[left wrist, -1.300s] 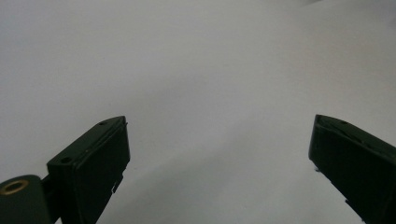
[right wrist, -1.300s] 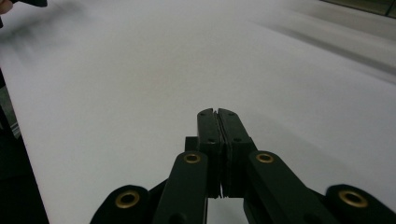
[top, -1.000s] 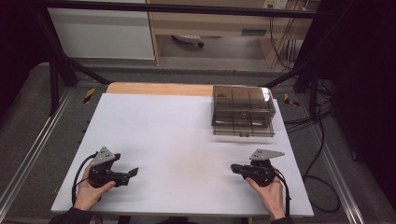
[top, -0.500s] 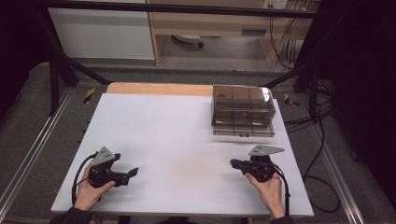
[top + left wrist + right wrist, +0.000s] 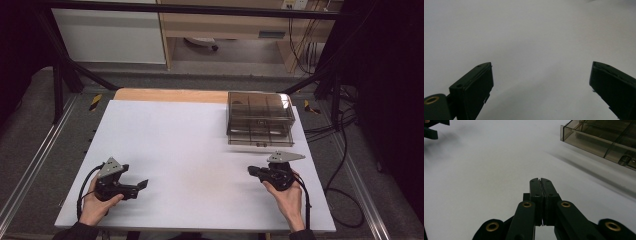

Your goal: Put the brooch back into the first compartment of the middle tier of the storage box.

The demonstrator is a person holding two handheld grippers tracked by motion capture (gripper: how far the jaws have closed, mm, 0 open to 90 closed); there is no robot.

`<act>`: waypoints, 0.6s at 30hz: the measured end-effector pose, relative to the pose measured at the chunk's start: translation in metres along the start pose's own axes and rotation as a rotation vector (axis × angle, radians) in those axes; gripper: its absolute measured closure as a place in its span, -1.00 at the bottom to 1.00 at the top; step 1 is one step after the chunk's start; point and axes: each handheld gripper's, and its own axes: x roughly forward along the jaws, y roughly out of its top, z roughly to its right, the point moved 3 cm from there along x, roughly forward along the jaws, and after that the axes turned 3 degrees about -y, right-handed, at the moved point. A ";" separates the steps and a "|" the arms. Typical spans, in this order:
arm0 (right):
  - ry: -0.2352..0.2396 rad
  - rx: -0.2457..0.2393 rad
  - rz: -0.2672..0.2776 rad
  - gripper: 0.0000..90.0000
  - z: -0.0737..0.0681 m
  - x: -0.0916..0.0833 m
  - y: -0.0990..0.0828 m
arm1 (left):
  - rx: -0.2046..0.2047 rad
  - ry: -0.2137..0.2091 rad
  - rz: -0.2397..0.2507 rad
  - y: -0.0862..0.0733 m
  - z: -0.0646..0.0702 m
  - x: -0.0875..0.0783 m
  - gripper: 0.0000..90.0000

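Observation:
A smoky clear plastic drawer box (image 5: 260, 119) stands at the far right of the white table (image 5: 190, 150); its front corner (image 5: 599, 140) shows at the upper right of the right gripper view. My left gripper (image 5: 143, 184) rests low over the table near the front left, held in a hand, jaws wide apart with nothing between them (image 5: 541, 82). My right gripper (image 5: 251, 170) sits near the front right, a short way in front of the box, pointing left. Its jaws are pressed together (image 5: 540, 180) on nothing.
A wooden strip (image 5: 170, 95) borders the table's far edge. Metal frame rails (image 5: 30, 165) run along both sides, and cables (image 5: 345, 150) hang off the right. A white cabinet (image 5: 110, 35) and a wooden shelf stand beyond the table.
The right hand has shifted slightly away from the front edge toward the box. The left hand has kept still.

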 end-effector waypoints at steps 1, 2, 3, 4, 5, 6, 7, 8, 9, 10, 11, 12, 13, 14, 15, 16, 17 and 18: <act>-0.001 -0.001 0.005 0.98 0.001 0.000 0.001 | 0.001 0.000 0.000 0.000 0.000 0.000 -0.89; -0.002 0.001 0.005 0.98 0.001 0.000 0.002 | 0.001 0.001 0.000 0.000 0.000 0.000 -0.89; -0.007 -0.003 0.004 0.98 0.001 0.000 0.003 | 0.001 0.001 0.000 0.000 0.000 0.000 -0.89; -0.011 -0.002 0.008 0.98 0.002 0.000 0.004 | 0.001 0.000 0.000 0.000 0.000 0.000 -0.89; -0.010 -0.001 0.007 0.98 0.002 0.000 0.005 | 0.001 0.000 0.000 0.000 0.000 0.000 -0.89; -0.011 0.000 0.008 0.98 0.002 0.000 0.005 | 0.002 0.000 -0.001 0.000 0.000 0.000 -0.89; -0.012 -0.002 0.012 0.98 0.002 0.000 0.006 | 0.002 0.000 -0.001 0.000 0.000 0.000 -0.89; -0.014 -0.003 0.010 0.98 0.002 0.000 0.007 | 0.002 -0.001 -0.001 0.000 0.000 0.000 -0.89; -0.016 0.000 0.009 0.98 0.003 0.000 0.007 | 0.003 0.001 -0.001 0.000 0.000 0.000 -0.89; -0.017 -0.005 0.013 0.98 0.003 0.000 0.008 | 0.001 0.001 0.000 0.000 0.000 0.000 -0.89; -0.021 -0.001 0.012 0.98 0.003 0.001 0.010 | 0.001 0.000 0.000 0.000 0.000 0.000 -0.89; -0.022 -0.005 0.013 0.98 0.004 0.001 0.010 | 0.001 0.001 -0.001 0.000 0.000 0.000 -0.89; -0.024 -0.006 0.015 0.98 0.004 0.001 0.011 | 0.002 0.001 -0.001 0.000 0.000 0.000 -0.89; -0.024 -0.003 0.015 0.98 0.004 0.002 0.012 | 0.003 0.000 0.000 0.000 0.000 0.000 -0.89; -0.027 -0.005 0.015 0.98 0.005 0.002 0.013 | 0.002 0.001 0.000 0.000 0.000 0.000 -0.89; -0.029 -0.005 0.012 0.98 0.005 0.003 0.014 | 0.003 0.001 0.000 0.000 0.000 0.000 -0.89; -0.030 -0.009 0.016 0.98 0.005 0.003 0.014 | 0.002 0.002 0.000 0.000 0.000 0.000 -0.89; -0.033 -0.009 0.015 0.98 0.006 0.004 0.015 | 0.001 0.002 0.000 0.000 0.000 0.000 -0.89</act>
